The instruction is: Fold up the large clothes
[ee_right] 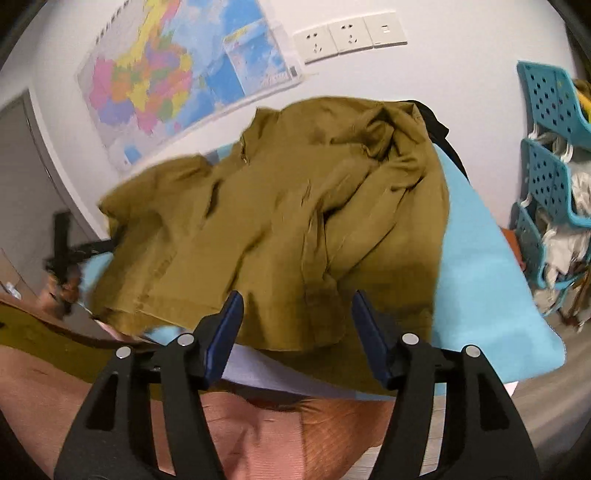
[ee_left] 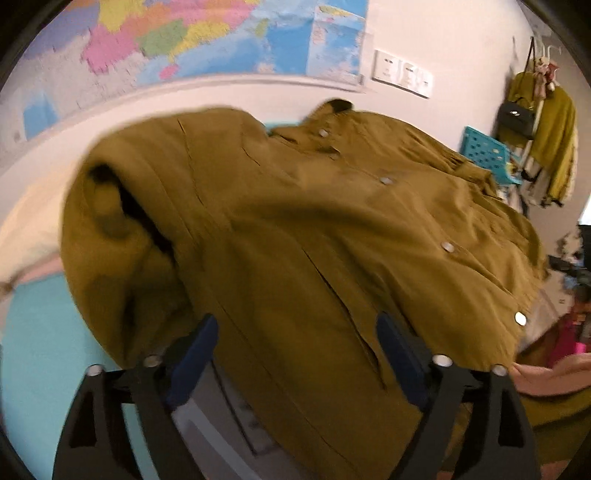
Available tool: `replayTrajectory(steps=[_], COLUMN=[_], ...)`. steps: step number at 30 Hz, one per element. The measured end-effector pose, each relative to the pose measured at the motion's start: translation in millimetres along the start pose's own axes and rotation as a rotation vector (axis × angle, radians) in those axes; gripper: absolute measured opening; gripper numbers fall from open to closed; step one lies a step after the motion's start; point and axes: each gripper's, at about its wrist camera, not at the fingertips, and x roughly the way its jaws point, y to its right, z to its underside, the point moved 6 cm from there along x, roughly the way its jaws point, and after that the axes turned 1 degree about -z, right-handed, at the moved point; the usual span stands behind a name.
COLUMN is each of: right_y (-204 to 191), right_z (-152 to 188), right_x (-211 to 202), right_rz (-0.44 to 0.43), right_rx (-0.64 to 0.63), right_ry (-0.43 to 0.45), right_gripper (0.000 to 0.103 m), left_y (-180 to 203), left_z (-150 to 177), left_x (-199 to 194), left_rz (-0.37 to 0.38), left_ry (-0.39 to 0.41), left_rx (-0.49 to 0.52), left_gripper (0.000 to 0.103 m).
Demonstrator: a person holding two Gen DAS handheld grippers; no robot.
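Olive jacket ahead of spread left fingers, right fingers

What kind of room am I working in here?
Probably a bedroom or living space at home: a coloured wall map, wall sockets, clothes and a handbag hung on a rack, and the olive jacket lying on a blue-covered surface.

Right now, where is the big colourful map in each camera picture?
Left wrist view: the map runs across the top left on the wall, above the brown coat.
Right wrist view: the map hangs tilted at the upper left, above the coat.
Shared landmark: the white wall sockets sit just to the right of the map in both.
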Motion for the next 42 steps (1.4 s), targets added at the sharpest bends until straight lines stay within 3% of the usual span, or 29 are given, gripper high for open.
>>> replayTrajectory(steps=[1,4,9,11,15,16,20,26,28,30,31,32,34,36,39,42], right_y=[-1.7,-17.1,-46.8,-52.8,-40.6,-32.3,-10.8,-5.6,-9.4,-5.8,-1.2,8.3,28.2,49.5,73.5,88.4], right_z=[1.9,0.0,-29.2,-35.3,-29.3,-22.4,4.0,13.3,9.5,7.1,5.9,2.5,-5.8,-17.3,-32.8,-43.4], right_x=[7.3,7.0,-53.0,-60.4,-44.4,-39.1,-26.0,-16.6,-13.8,-14.7,-16.5,-22.9,-34.2,-37.8,-12.5,23.2], right_rz=[-0.012,-0.148,-0.364,-0.440,-0.397,-0.350,-0.301,-0.266,-0.260,-0.180,-0.143,-0.095,-0.027,0.037,0.143,0.117], right_rx=[0.011,0.060,0.150,0.195,0.263,0.278,0.360,0.346,0.321,0.284,0.279,0.281,0.294,0.299,0.280,0.280], right_ry=[-0.012,0.013,0.227,0.252,0.193,0.173,0.125,0.101,0.093,0.071,0.071,0.089,0.124,0.146,0.081,0.014], right_gripper=[0.054,0.010,0.007,0.007,0.007,0.007,0.007,0.014,0.016,0.033,0.055,0.061,0.063,0.063,0.064,0.065], left_y=[2.0,5.8,12.3,8.3,9.3,10.6,18.4,13.3,10.4,8.9,7.8,6.4,7.7,12.0,27.4,36.9], left_z=[4.3,21.9,49.2,53.8,49.0,48.1,48.0,36.2,29.3,24.9,21.9,18.5,7.3,-2.8,-20.5,-31.5], left_x=[1.3,1.0,-11.9,-5.8,-2.2,-1.7,0.6,3.4,7.8,9.0,7.7,5.5,-9.4,-22.6,-34.1,-28.7], left_rz=[0.004,0.032,0.129,0.130,0.124,0.127,0.124,0.164,0.142,0.110,0.092,0.079,0.029,0.039,0.033,0.040], left_ry=[-0.010,-0.048,-0.047,-0.073,-0.044,-0.040,-0.044,-0.065,-0.071,-0.084,-0.081,-0.067,0.007,0.065,0.115,0.115], left_rx=[0.000,0.000,-0.039,-0.065,-0.079,-0.077,-0.055,-0.132,-0.157,-0.161,-0.161,-0.158,-0.121,-0.087,-0.018,0.008], left_gripper=[0.086,0.086,0.096,0.096,0.096,0.096,0.096,0.096,0.090,0.084,0.084,0.084,0.084,0.085,0.089,0.090])
